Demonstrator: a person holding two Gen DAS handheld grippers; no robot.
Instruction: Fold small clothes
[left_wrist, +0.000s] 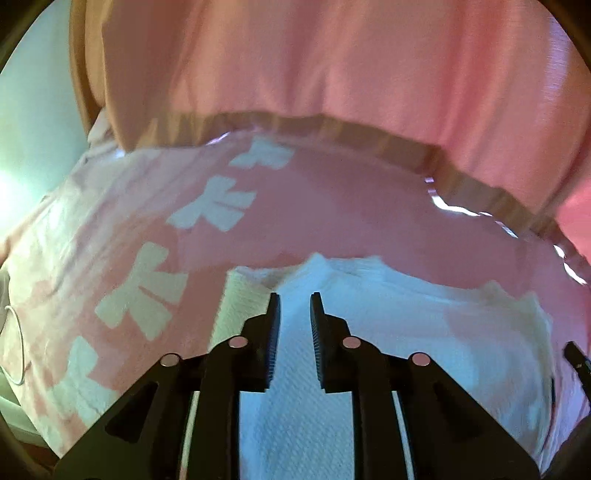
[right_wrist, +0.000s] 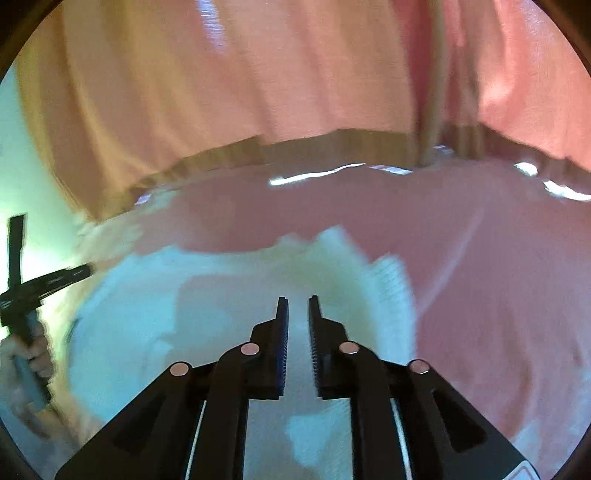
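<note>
A white textured small garment (left_wrist: 388, 332) lies on a pink surface; it also shows in the right wrist view (right_wrist: 207, 314), blurred. My left gripper (left_wrist: 295, 299) is over its left part, jaws a narrow gap apart with white cloth showing between them. My right gripper (right_wrist: 298, 302) is over its right part, jaws also a narrow gap apart over the cloth. Whether either pinches the fabric I cannot tell. The left gripper and the hand holding it (right_wrist: 26, 295) show at the left edge of the right wrist view.
A pink cloth with white bow shapes (left_wrist: 140, 280) lies to the left. The pink surface (right_wrist: 498, 295) reaches a brown far edge (left_wrist: 406, 147). Pink curtains (left_wrist: 332, 55) hang behind. A thin white cord (left_wrist: 18, 339) lies at far left.
</note>
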